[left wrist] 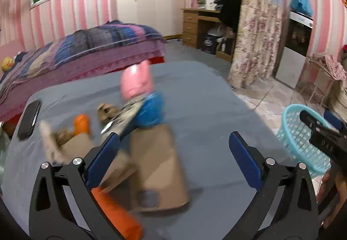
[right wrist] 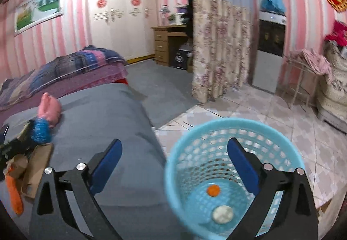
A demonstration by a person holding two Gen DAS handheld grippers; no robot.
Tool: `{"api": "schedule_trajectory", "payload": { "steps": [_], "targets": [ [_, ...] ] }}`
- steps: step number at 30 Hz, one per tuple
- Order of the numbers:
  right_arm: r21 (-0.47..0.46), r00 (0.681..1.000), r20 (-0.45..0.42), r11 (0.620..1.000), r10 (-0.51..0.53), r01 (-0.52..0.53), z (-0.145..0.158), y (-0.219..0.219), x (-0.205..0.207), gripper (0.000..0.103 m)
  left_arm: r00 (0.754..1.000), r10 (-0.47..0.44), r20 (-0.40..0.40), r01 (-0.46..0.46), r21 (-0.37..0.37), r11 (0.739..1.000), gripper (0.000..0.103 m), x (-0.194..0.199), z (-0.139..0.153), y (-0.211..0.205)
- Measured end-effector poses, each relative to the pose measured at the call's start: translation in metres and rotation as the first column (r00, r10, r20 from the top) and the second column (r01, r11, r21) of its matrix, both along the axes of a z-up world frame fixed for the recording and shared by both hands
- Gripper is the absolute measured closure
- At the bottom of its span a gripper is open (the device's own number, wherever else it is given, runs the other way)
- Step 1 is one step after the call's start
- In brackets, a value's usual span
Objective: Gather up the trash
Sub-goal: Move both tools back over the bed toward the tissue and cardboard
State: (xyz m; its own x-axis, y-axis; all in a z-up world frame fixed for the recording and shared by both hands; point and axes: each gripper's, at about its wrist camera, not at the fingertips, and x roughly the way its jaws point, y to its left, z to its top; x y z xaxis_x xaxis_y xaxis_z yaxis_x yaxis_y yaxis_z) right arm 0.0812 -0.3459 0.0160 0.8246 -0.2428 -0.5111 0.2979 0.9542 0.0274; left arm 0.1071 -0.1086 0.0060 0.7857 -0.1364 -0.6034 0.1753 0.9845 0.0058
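Trash lies on a grey-covered table (left wrist: 206, 110): a brown cardboard box (left wrist: 158, 166), a pink wrapper (left wrist: 136, 84), a blue crumpled bag (left wrist: 150, 112), an orange packet (left wrist: 117, 214) and an orange bottle (left wrist: 82, 124). My left gripper (left wrist: 173, 153) is open and empty above the box. My right gripper (right wrist: 174, 166) is open and empty over the rim of a light blue mesh basket (right wrist: 279, 138), which holds an orange scrap (right wrist: 213, 190) and a whitish ball (right wrist: 223, 214). The basket (left wrist: 303, 142) stands on the floor right of the table.
A black phone (left wrist: 29, 119) lies at the table's left edge. A bed with a patchwork quilt (left wrist: 86, 44) stands behind. A floral curtain (left wrist: 253, 40), a wooden desk (left wrist: 195, 25) and tiled floor (right wrist: 282, 110) are to the right.
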Motion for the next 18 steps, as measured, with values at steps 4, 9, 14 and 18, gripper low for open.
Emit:
{"api": "schedule_trajectory", "payload": {
  "steps": [4, 9, 14, 18],
  "targets": [
    [-0.011, 0.996, -0.008, 0.996, 0.092, -0.093, 0.000, 0.036, 0.009, 0.007, 0.997, 0.071, 0.001, -0.071, 0.009, 0.997, 0.006, -0.006, 0.002, 0.043],
    [-0.044, 0.989, -0.050, 0.988, 0.143, -0.145, -0.006, 0.077, 0.018, 0.007, 0.990, 0.144, -0.006, -0.144, -0.016, 0.989, 0.006, -0.002, 0.007, 0.097],
    [-0.074, 0.982, -0.075, 0.981, 0.174, -0.180, -0.012, 0.113, 0.024, 0.007, 0.981, 0.191, -0.027, -0.192, -0.016, 0.981, 0.006, 0.009, 0.004, 0.137],
    [-0.105, 0.981, -0.102, 0.979, 0.166, -0.177, -0.018, 0.128, 0.027, 0.007, 0.974, 0.224, -0.025, -0.223, 0.016, 0.975, 0.006, 0.015, -0.004, 0.159]
  ]
}}
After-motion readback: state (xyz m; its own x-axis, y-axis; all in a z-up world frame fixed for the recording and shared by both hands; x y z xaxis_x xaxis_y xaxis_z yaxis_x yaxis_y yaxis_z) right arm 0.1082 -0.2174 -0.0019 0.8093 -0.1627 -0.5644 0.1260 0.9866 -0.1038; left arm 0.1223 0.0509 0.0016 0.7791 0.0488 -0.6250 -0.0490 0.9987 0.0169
